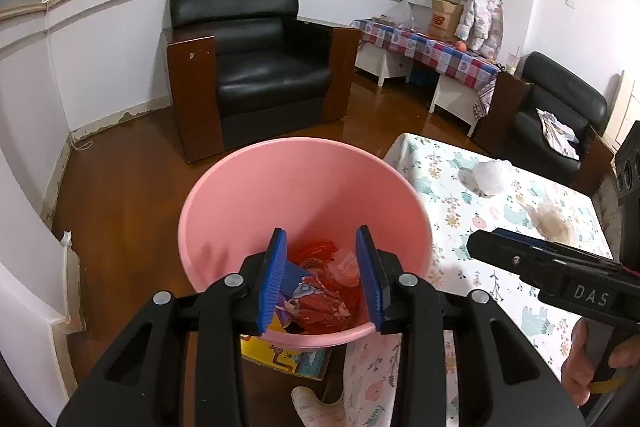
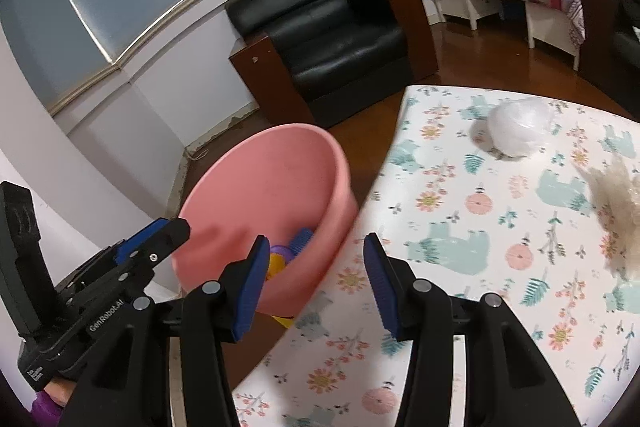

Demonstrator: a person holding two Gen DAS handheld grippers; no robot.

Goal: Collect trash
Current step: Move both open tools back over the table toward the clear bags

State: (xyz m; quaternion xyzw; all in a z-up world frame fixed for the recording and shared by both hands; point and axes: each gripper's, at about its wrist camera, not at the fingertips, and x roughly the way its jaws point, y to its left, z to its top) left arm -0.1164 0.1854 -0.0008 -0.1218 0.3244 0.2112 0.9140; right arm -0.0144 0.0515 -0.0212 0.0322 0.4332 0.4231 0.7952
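Note:
A pink bucket (image 1: 288,195) stands on the floor beside the table and holds red and purple wrappers (image 1: 320,299). My left gripper (image 1: 322,275) is open and empty, right over the bucket's mouth. My right gripper (image 2: 316,275) is open and empty, over the table's left edge next to the bucket (image 2: 260,187). On the table lie a crumpled clear plastic ball (image 2: 518,127) and a beige fluffy tuft (image 2: 618,211). Both also show in the left wrist view: the plastic ball (image 1: 490,177) and the tuft (image 1: 554,219). The right gripper shows in the left wrist view (image 1: 480,245).
The table wears a floral cloth with bears (image 2: 460,267). A black armchair (image 1: 256,67) stands against the wall behind the bucket. A side table with a checked cloth (image 1: 432,47) and a second black chair (image 1: 556,115) stand at the right. A yellow picture book (image 1: 288,357) lies under the bucket.

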